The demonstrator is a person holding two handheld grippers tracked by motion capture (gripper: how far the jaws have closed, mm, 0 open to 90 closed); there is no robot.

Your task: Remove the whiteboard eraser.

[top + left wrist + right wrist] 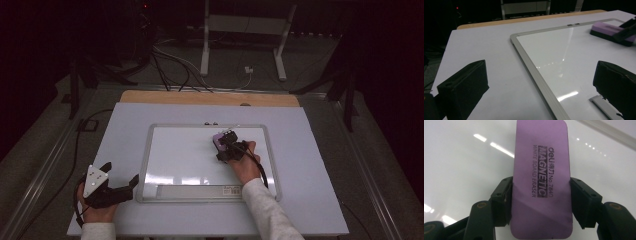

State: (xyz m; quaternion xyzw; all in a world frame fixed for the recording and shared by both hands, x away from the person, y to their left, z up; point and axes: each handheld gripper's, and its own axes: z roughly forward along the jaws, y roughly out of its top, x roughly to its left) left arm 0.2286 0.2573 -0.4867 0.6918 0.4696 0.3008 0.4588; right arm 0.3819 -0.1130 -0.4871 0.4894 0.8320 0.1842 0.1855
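A: What does the eraser (541, 180) look like?

B: It's a purple, rounded oblong with black print on top reading "MAGNETIC" and "WHITE BOARD ERASER". From the left gripper view you can see a dark layer under the purple top.

A: Where is it?

B: On the whiteboard (190, 155), in the upper right part of the white surface, near the top edge of the frame.

A: And the right gripper (226, 145)?

B: Its jaws are partly closed and clamp the eraser across its width, one pad pressed on each long side. The eraser lies flat on the board, pointing away from the hand.

A: The left gripper (120, 182)?

B: It rests on the table (310, 165) at the board's lower left corner, jaws spread wide with nothing between them. One jaw sits over the table, the other over the board's surface, with the frame's left edge running between them.

A: Anything lying on the board?

B: Besides the eraser, a pale strip along the bottom edge; I can't tell what it is.
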